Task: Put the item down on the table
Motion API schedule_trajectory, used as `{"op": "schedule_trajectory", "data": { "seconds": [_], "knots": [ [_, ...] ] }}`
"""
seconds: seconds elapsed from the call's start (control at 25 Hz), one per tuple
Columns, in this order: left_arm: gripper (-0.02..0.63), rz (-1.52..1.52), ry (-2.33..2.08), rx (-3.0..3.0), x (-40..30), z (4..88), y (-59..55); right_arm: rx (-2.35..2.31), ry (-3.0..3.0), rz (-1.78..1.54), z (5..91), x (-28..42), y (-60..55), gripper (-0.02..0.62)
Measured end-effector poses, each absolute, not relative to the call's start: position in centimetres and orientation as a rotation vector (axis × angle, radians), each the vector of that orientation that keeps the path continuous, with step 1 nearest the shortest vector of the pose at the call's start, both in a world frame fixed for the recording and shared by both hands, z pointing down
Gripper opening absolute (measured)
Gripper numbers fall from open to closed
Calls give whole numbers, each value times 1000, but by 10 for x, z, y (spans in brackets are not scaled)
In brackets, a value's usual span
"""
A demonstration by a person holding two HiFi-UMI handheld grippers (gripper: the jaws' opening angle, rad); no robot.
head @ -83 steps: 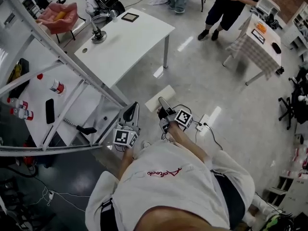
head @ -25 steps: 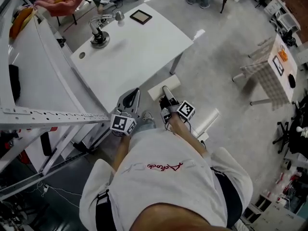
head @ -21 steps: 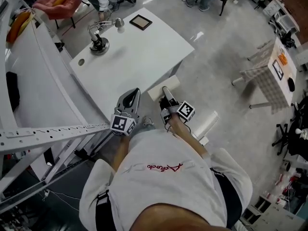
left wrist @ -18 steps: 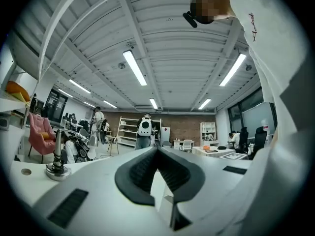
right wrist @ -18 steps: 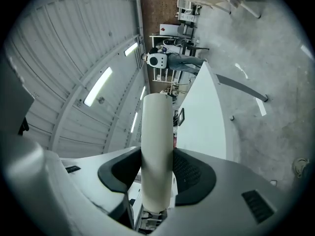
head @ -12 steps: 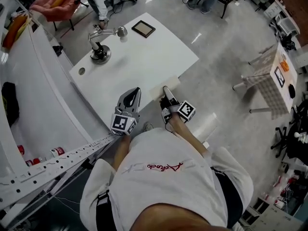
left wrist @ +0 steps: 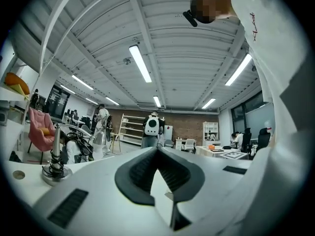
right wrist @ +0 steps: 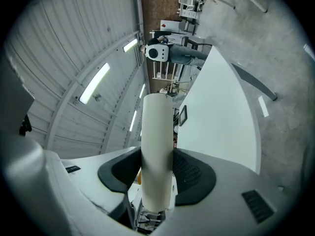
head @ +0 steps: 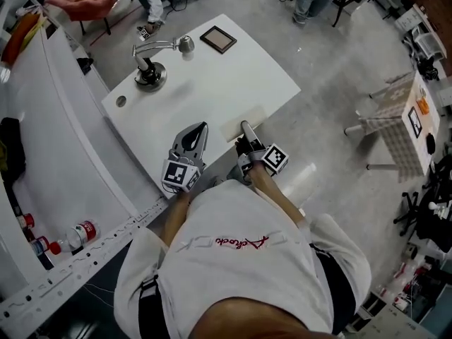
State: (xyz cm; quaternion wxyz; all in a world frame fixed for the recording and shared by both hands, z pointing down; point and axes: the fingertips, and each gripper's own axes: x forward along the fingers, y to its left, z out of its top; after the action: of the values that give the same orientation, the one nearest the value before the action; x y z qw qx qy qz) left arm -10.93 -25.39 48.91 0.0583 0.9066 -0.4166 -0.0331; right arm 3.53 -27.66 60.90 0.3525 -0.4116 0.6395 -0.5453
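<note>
- While the right hand-held gripper (right wrist: 157, 155) clamps it, jaws partly apart and pressing both sides, the white item (right wrist: 157, 127) sticks out forward past the tips.
- Head view: white item (head: 239, 124) is over the near edge of the surface (head: 212, 76), with the right hand-held gripper (head: 247, 134) just behind it. Can't tell if the item touches the surface.
- Left hand-held gripper (left wrist: 157, 151): tips together, nothing between them.
- Head view puts the left hand-held gripper (head: 200, 128) over the same near edge, near the right one.
- Further out on the surface: metal gooseneck stand (head: 150, 66) on a round base, and a dark framed square (head: 217, 39) by the far edge, both well apart from the item.
- Person's white shirt (head: 240, 260) fills the bottom of the view; grey floor (head: 332, 83) beyond.
</note>
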Motion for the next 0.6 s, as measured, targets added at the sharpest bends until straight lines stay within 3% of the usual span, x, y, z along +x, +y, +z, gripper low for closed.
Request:
{"op": "schedule_trajectory", "data": {
  "seconds": [0.6],
  "knots": [
    [5,-79,-1315,2705,-86,494,-291,-1016,1646,-1438,613,53,-323,201]
  ]
}}
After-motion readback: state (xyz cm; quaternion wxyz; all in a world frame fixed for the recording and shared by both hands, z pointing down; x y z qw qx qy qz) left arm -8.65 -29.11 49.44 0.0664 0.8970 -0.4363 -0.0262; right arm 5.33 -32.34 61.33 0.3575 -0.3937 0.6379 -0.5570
